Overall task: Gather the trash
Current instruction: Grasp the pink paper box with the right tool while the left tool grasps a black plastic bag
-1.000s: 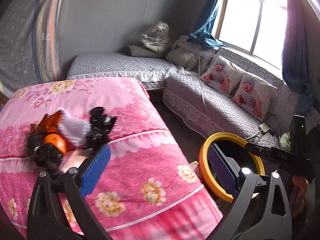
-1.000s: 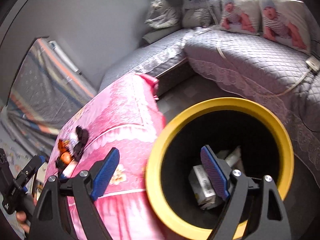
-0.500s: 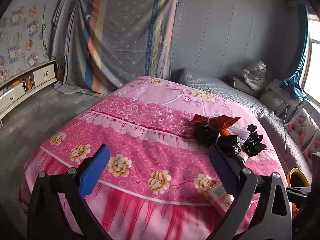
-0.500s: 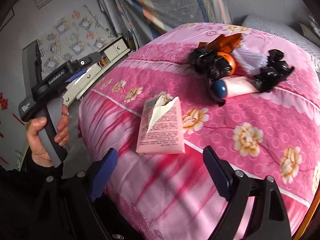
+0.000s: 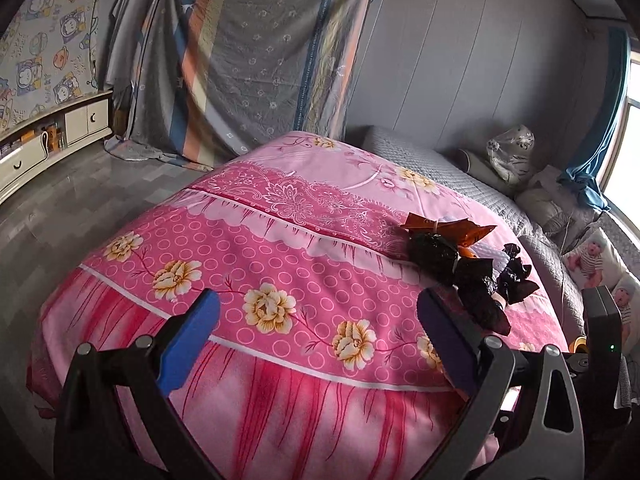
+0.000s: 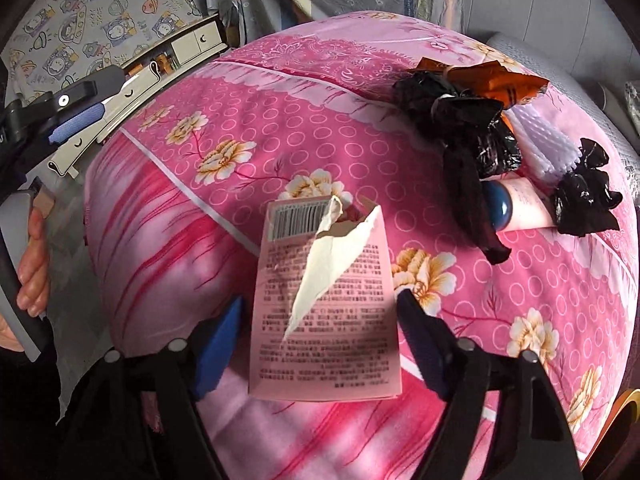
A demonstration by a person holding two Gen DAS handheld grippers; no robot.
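A torn pink box (image 6: 324,304) with a barcode lies flat near the front edge of the pink floral bed (image 6: 280,128). My right gripper (image 6: 320,316) straddles it, a blue pad on each side; its jaws are closing and a narrow gap still shows at the left pad. Farther right lies a pile of trash: black bags (image 6: 472,120), an orange wrapper (image 6: 492,80), white foam netting (image 6: 544,144) and a pink tube (image 6: 524,204) with a blue cap. My left gripper (image 5: 316,316) hangs open over the bed's front, holding nothing, with the black bags (image 5: 436,252) to its right.
A person's hand (image 6: 32,264) holds the left gripper's handle at the left edge. A sliver of the yellow bin rim (image 6: 628,404) shows at the bottom right. A low white cabinet (image 5: 48,144) stands along the left wall; a grey sofa (image 5: 472,176) lies behind the bed.
Both views have swung from the yellow bin and sofa round to the bed. The right gripper has come down over the pink box and its jaws have narrowed around it.
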